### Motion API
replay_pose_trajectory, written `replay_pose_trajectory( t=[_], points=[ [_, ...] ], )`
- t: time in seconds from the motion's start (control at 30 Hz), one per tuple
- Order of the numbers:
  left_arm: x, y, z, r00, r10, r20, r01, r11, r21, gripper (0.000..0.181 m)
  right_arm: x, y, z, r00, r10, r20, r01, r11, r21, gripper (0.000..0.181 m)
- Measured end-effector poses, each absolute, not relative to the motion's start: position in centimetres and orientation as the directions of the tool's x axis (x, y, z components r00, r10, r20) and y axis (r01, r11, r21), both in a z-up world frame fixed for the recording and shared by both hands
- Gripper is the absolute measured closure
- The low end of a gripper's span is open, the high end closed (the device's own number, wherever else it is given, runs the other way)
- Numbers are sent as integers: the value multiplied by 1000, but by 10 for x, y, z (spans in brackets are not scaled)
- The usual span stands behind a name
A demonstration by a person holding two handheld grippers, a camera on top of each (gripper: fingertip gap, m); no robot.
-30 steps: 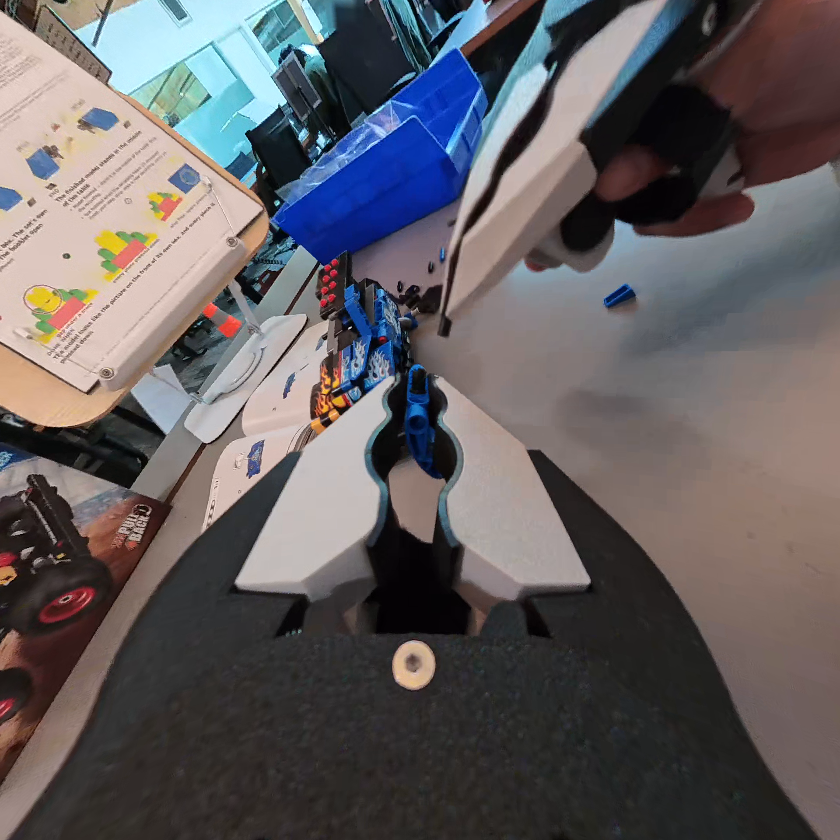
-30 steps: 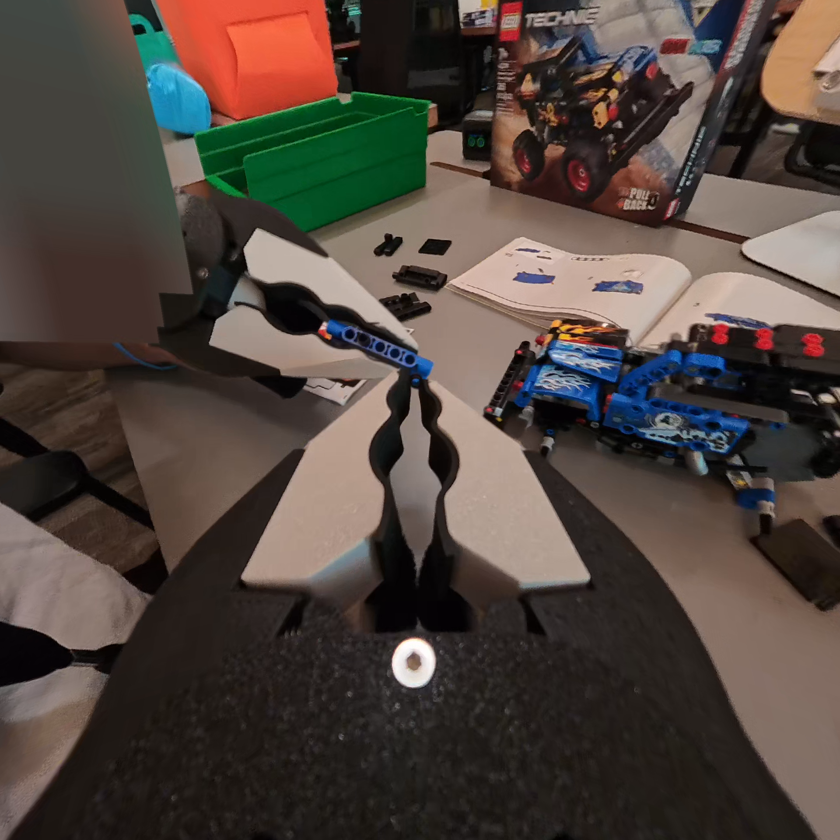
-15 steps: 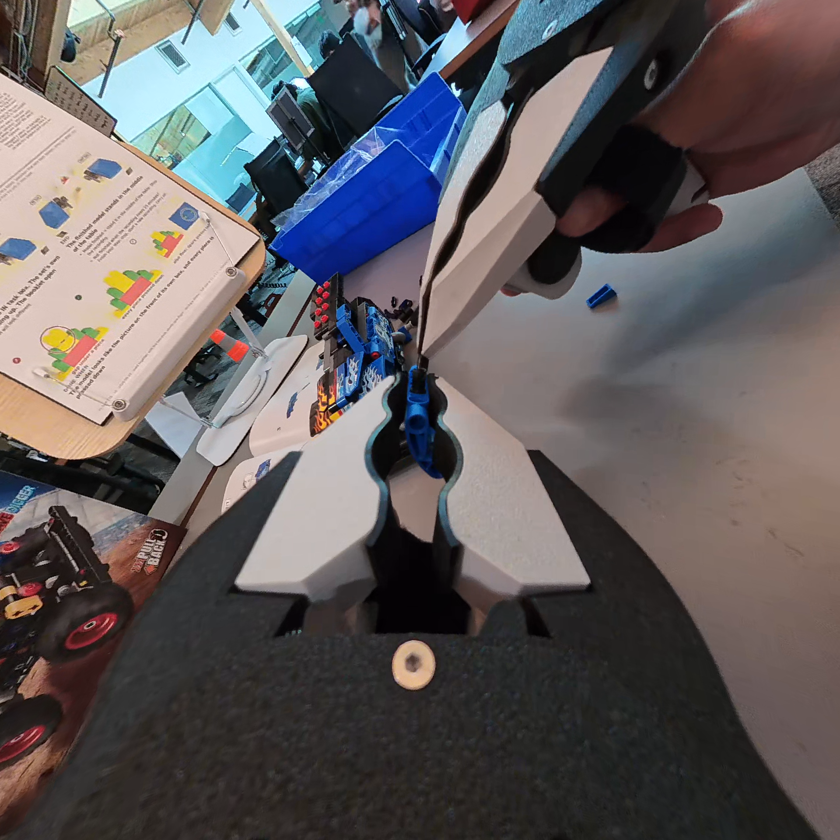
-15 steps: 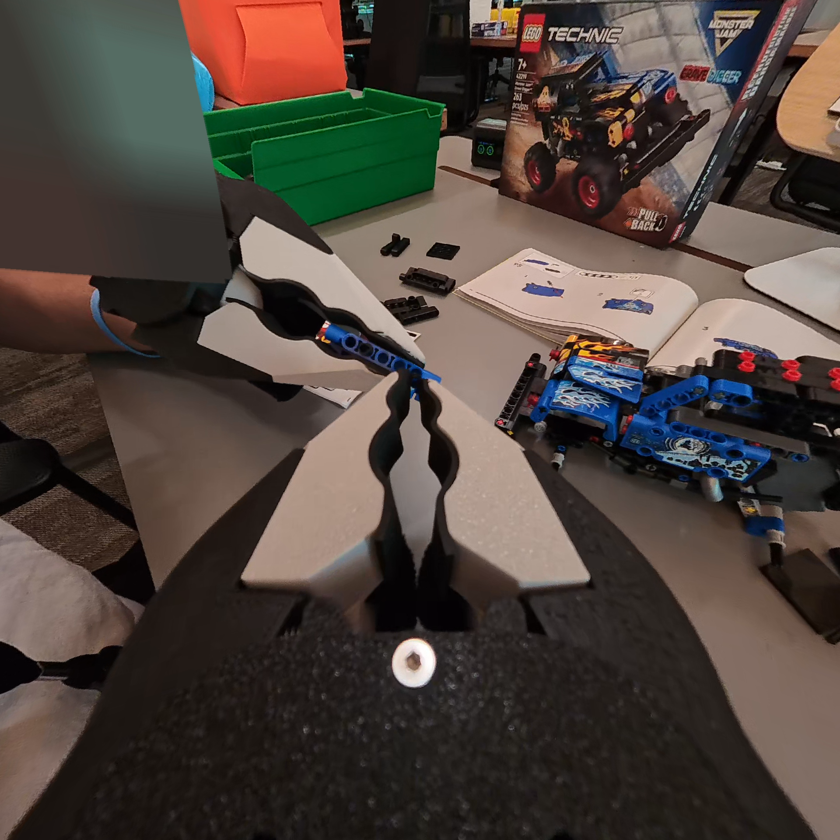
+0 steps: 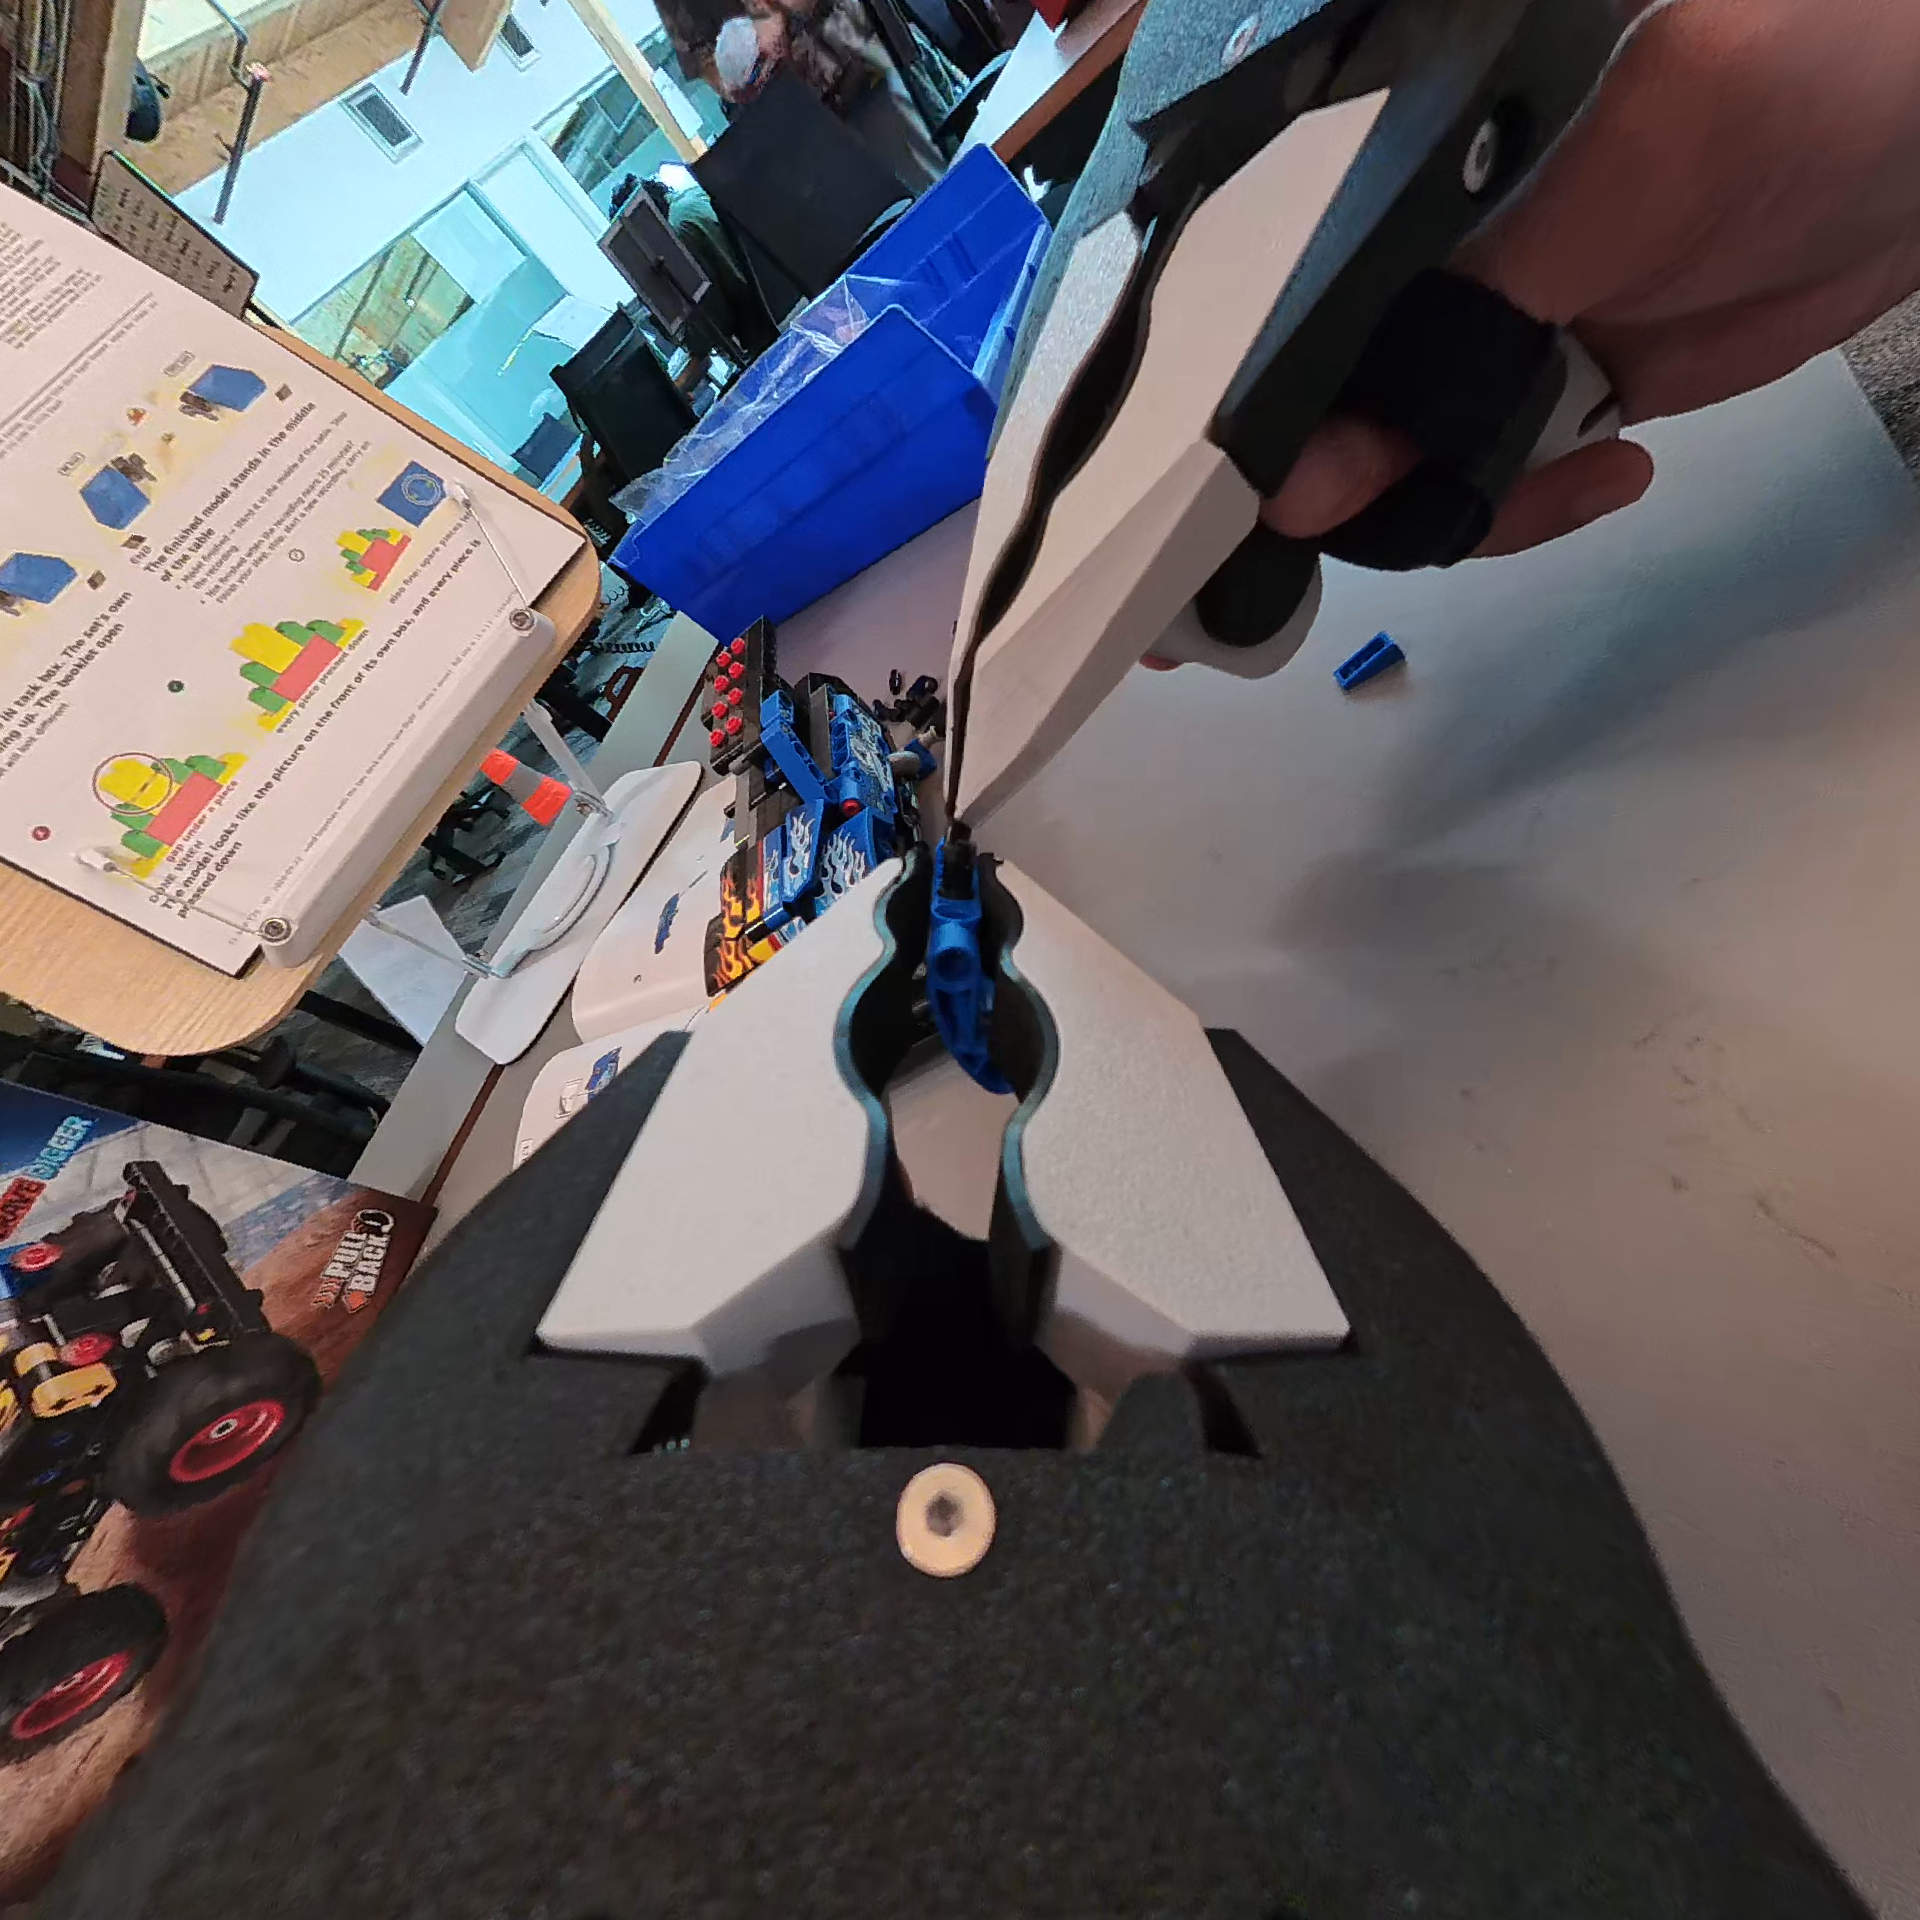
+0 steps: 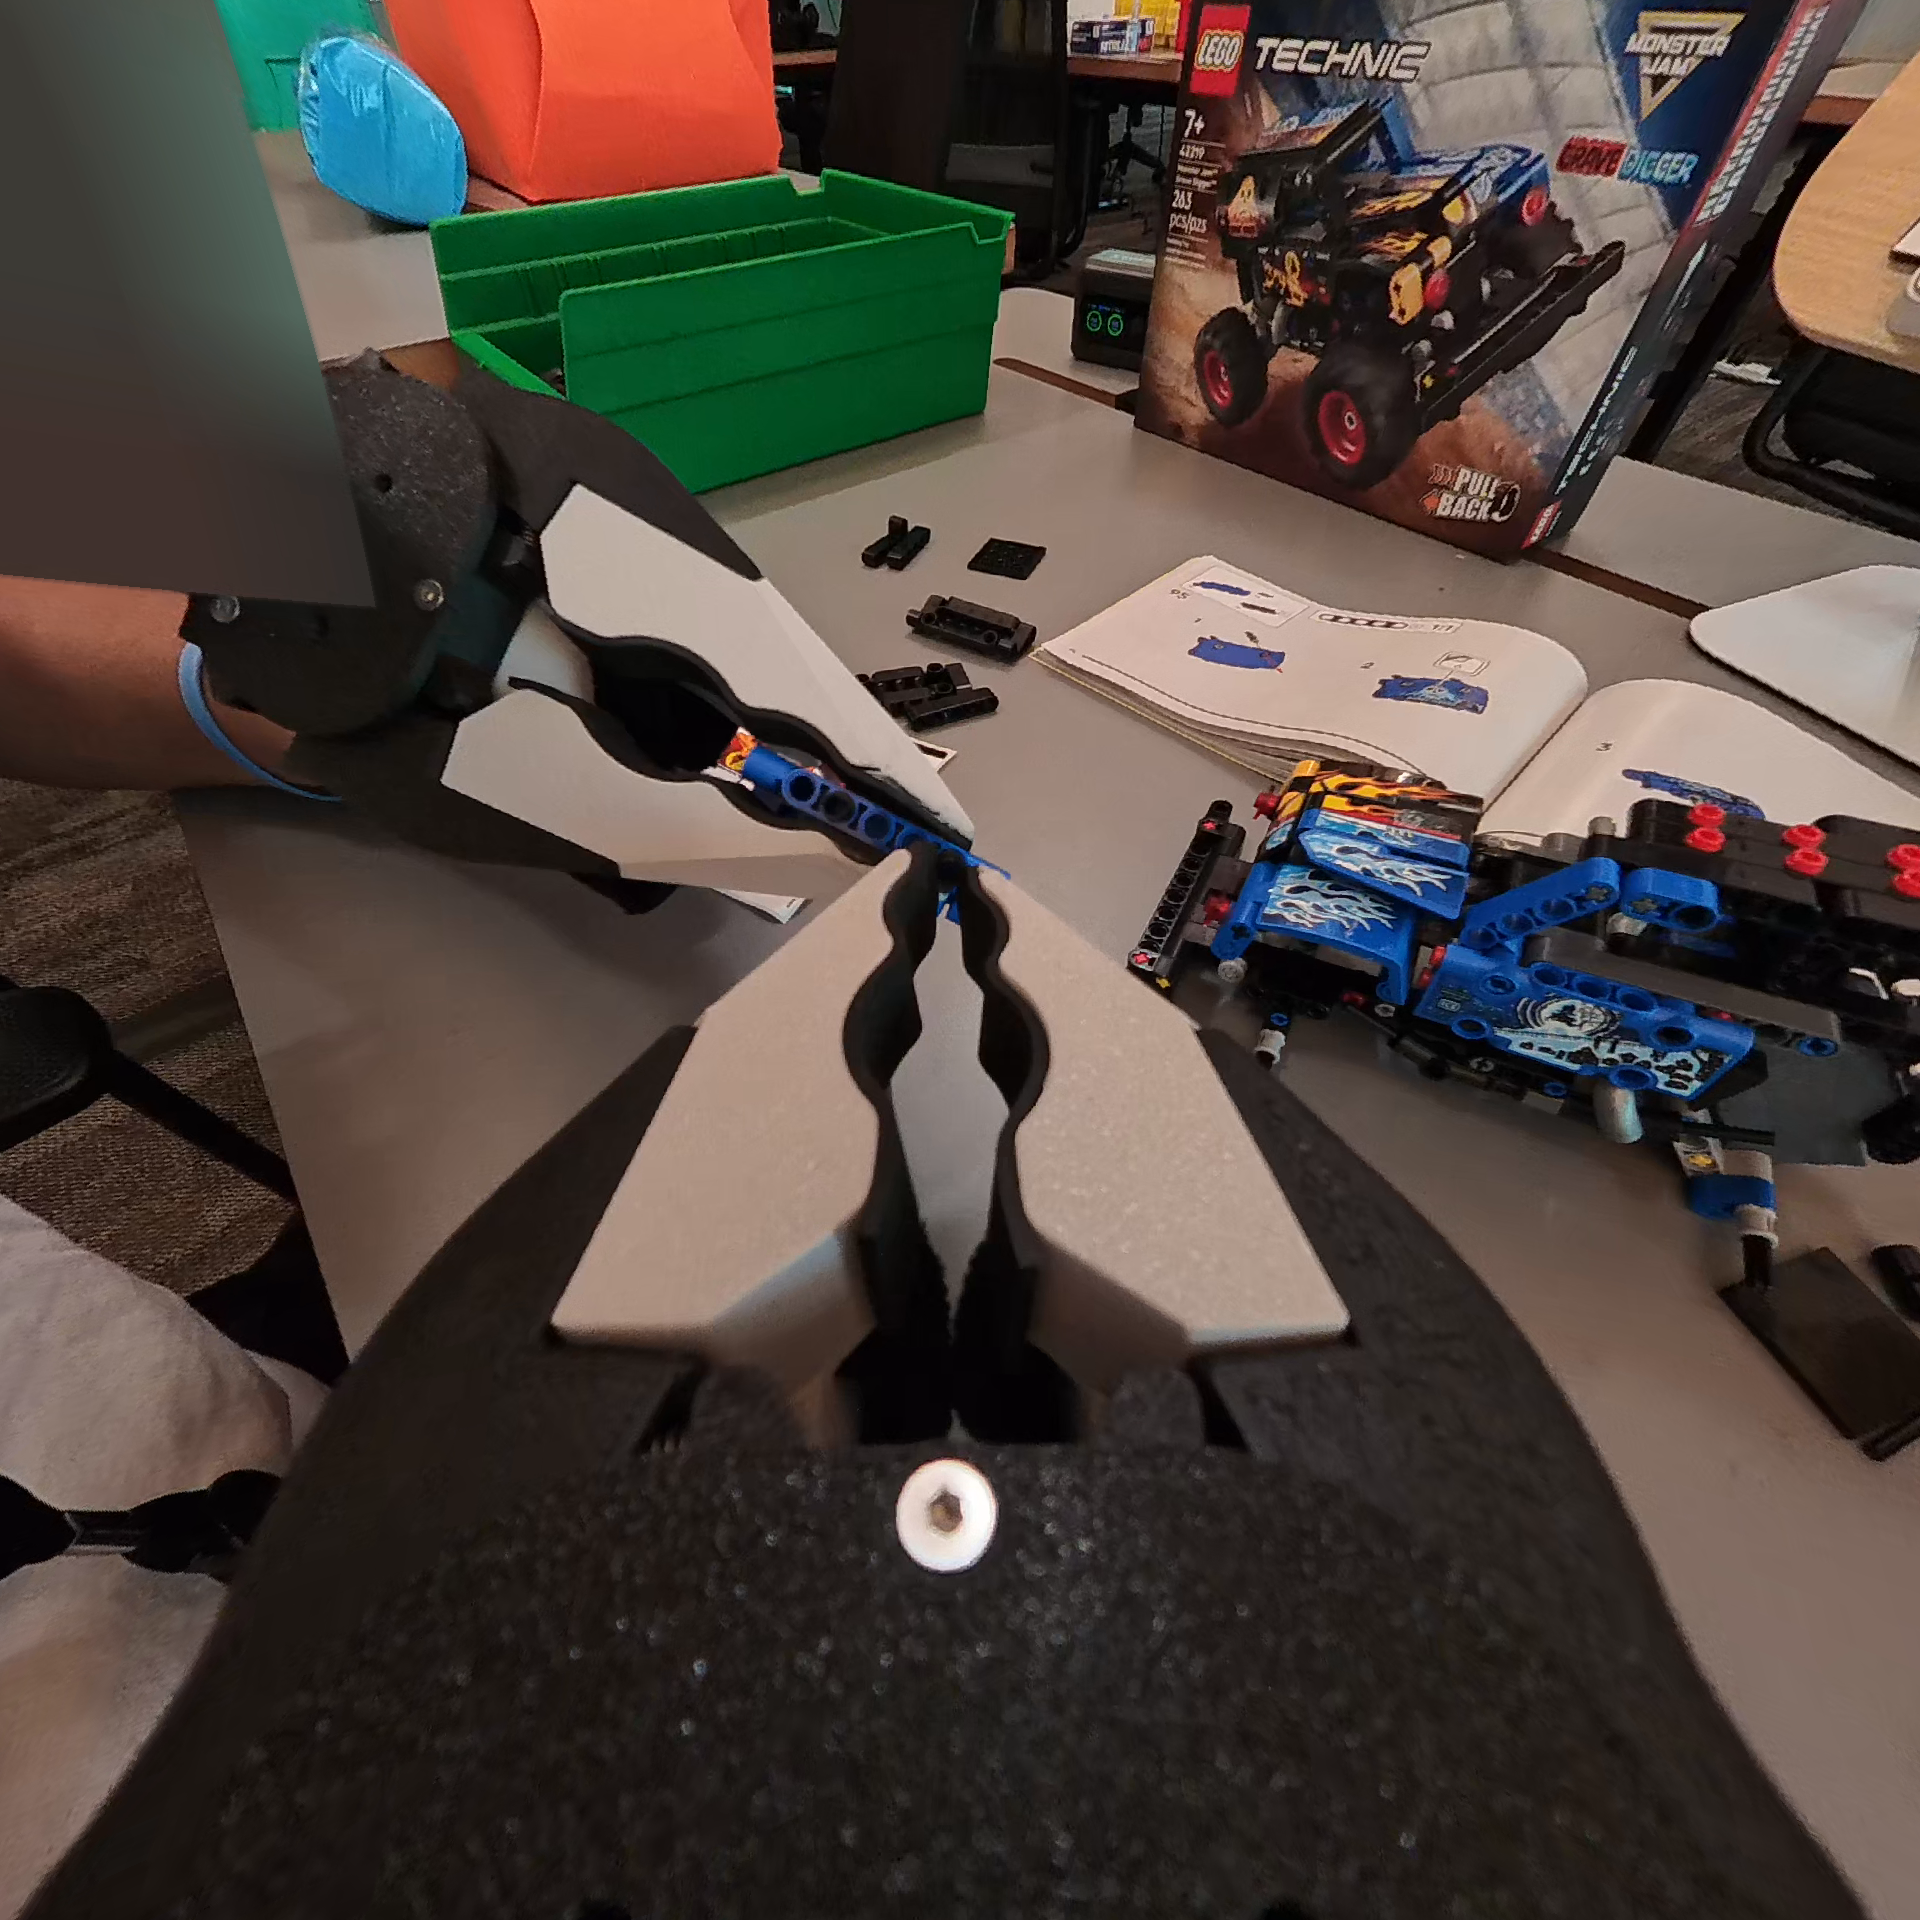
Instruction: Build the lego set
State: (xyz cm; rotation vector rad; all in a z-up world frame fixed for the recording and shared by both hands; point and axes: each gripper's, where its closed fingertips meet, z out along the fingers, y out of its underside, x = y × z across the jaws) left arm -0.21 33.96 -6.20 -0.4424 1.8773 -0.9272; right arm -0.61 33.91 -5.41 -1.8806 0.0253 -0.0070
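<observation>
My left gripper [image 5: 948,868] is shut on a blue holed beam [image 5: 961,966] and holds it above the grey table. In the right wrist view the beam [image 6: 831,810] sticks out of the left gripper [image 6: 914,844] toward my right gripper [image 6: 940,868]. My right gripper is shut, and a small black piece [image 5: 956,840] at its tip touches the far end of the beam. In the left wrist view the right gripper [image 5: 961,805] comes down from the upper right. The partly built blue and black truck [image 6: 1507,935] lies on the table to the right.
An open instruction booklet [image 6: 1330,665] lies behind the truck, with the set's box [image 6: 1455,260] behind it. A green bin [image 6: 748,312], loose black parts [image 6: 935,691], a blue bin [image 5: 831,457], a small blue piece [image 5: 1368,660] and a propped instruction sheet [image 5: 208,623] are around. The grippers are tip to tip, or close to it.
My right gripper has come down and closer until its tip meets the end of the blue beam. The left gripper keeps its hold on the beam.
</observation>
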Motion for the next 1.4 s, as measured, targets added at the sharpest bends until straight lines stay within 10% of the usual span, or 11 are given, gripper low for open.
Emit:
replay_pose_trajectory(
  t=[1.0,1.4],
  points=[
    [-3,336,-61,-483,-642,-595,96,637,-765,176,-8,339,-57,997,-27,-70,-75,-297,-952,178],
    [2,342,-69,-665,-747,27,-236,176,-956,175,-5,346,-70,744,-32,667,601,-405,-689,135]
  ],
)
